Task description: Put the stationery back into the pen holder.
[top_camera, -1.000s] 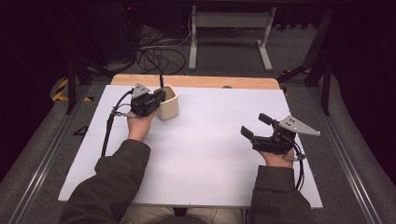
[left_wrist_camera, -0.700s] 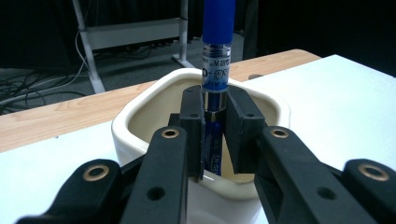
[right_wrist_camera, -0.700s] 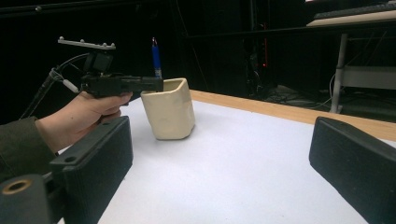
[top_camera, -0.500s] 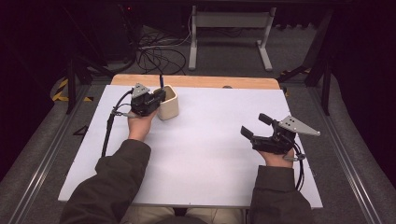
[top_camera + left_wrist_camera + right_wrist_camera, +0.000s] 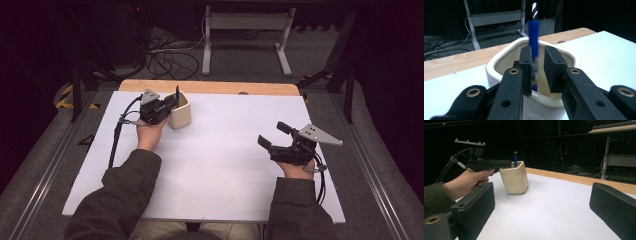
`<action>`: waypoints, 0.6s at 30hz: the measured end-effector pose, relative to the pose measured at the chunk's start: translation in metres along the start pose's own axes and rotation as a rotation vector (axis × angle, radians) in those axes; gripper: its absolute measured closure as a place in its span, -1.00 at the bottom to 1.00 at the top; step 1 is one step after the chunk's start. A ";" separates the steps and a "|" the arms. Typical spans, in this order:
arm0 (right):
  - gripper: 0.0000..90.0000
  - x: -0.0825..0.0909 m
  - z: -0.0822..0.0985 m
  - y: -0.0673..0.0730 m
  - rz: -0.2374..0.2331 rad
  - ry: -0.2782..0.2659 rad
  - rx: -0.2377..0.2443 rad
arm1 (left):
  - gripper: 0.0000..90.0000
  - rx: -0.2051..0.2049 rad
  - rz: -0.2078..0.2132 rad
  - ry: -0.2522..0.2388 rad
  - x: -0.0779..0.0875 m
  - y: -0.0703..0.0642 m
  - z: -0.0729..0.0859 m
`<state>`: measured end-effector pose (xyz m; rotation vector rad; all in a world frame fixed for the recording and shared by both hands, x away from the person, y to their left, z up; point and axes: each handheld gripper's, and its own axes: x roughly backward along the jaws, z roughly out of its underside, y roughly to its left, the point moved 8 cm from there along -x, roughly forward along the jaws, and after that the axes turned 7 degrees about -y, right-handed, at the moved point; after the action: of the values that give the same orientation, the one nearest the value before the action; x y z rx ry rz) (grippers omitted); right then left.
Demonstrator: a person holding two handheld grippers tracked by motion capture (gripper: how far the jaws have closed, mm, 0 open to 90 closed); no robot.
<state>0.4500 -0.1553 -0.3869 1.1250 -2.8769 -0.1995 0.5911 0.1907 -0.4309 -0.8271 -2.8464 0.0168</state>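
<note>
My left gripper [image 5: 535,66] reaches over the rim of a cream cup [image 5: 180,110] that stands near the far left of the white table [image 5: 225,165]. A blue pen [image 5: 533,47] stands upright inside the cup, between my jaws; they have just been opening, and a gap shows on one side of the pen. My right gripper [image 5: 272,135] rests well apart at the right, jaws spread wide, holding nothing.
</note>
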 end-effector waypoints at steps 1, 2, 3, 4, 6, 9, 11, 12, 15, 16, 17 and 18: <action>-0.85 0.000 0.000 0.000 0.001 0.000 -0.002 | 0.67 0.003 -0.001 0.001 0.000 0.000 0.000; -0.85 0.000 0.000 0.000 0.001 0.000 -0.002 | 0.67 0.005 -0.002 0.000 0.000 0.000 0.000; -0.85 0.000 0.000 0.000 0.000 0.001 -0.002 | 0.67 0.005 -0.003 0.002 0.001 0.000 0.000; -0.85 0.000 0.000 0.000 0.000 0.001 -0.003 | 0.66 0.006 -0.003 0.001 0.001 0.001 0.000; -0.85 -0.001 0.000 0.000 0.001 0.002 -0.004 | 0.63 0.007 -0.006 -0.001 0.001 0.001 -0.001; -0.85 -0.001 0.001 0.000 0.000 0.003 -0.003 | 0.54 0.018 -0.008 -0.003 0.002 0.001 -0.002; -0.85 -0.001 0.001 0.000 0.000 0.003 -0.004 | 0.53 0.017 -0.007 -0.005 0.003 0.001 -0.003; -0.85 -0.001 0.001 0.000 0.000 0.004 -0.004 | 0.51 0.015 -0.008 -0.008 0.003 0.001 -0.004; -0.85 -0.001 0.001 0.000 -0.001 0.007 -0.002 | 0.40 0.000 -0.004 -0.018 0.005 -0.002 -0.006; -0.85 -0.001 0.001 0.000 -0.001 0.007 -0.002 | 0.40 0.002 -0.002 -0.018 0.005 -0.003 -0.007; -0.85 -0.002 0.002 0.000 -0.001 0.007 -0.001 | 0.38 -0.002 -0.002 -0.020 0.005 -0.004 -0.008; -0.85 -0.002 0.002 0.000 -0.001 0.008 -0.003 | 0.37 -0.003 0.000 -0.025 0.006 -0.004 -0.008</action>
<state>0.4509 -0.1538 -0.3887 1.1240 -2.8681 -0.1987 0.5856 0.1897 -0.4216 -0.8334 -2.8705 0.0227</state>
